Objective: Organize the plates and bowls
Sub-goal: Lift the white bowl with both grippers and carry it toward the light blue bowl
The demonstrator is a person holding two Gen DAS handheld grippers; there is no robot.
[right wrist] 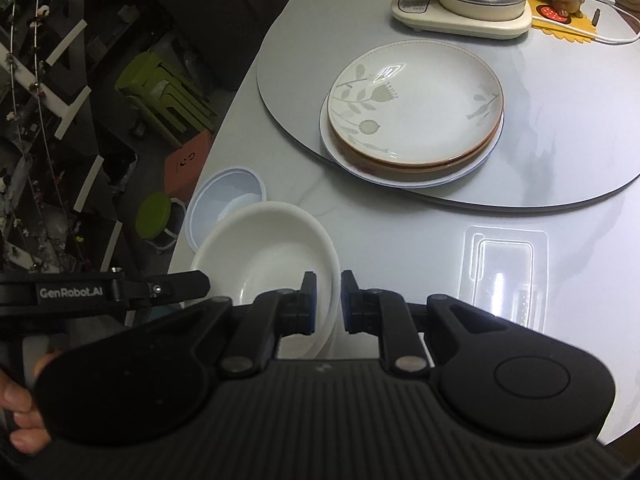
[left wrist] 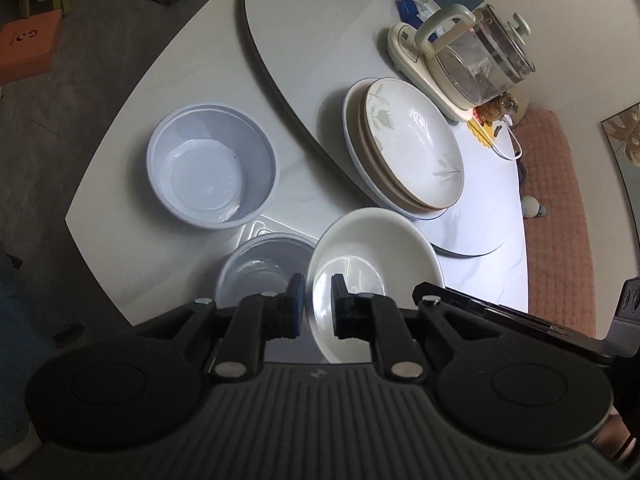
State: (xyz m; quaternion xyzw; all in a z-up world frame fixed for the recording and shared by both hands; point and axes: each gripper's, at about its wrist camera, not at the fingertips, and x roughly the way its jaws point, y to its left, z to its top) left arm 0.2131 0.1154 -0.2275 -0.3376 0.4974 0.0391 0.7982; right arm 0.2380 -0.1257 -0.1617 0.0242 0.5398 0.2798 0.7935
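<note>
Evidently the white bowl (left wrist: 376, 276), carried above the table (left wrist: 192, 92) near the stack of plates (left wrist: 404, 144), is stiff, glazed, slippery and breakable, so opposite rims are the sensible hold: left gripper (left wrist: 318, 304) and right gripper (right wrist: 329, 304) each clamp one, angled steeply downward.

Plain white ceramic dish (left wrist: 376, 264) tilted above table. Stack of floral brown-rimmed plates (right wrist: 416, 108) sits flat on turntable. Two pale grey plastic bowls (left wrist: 212, 168) upright, near table edge.
</note>
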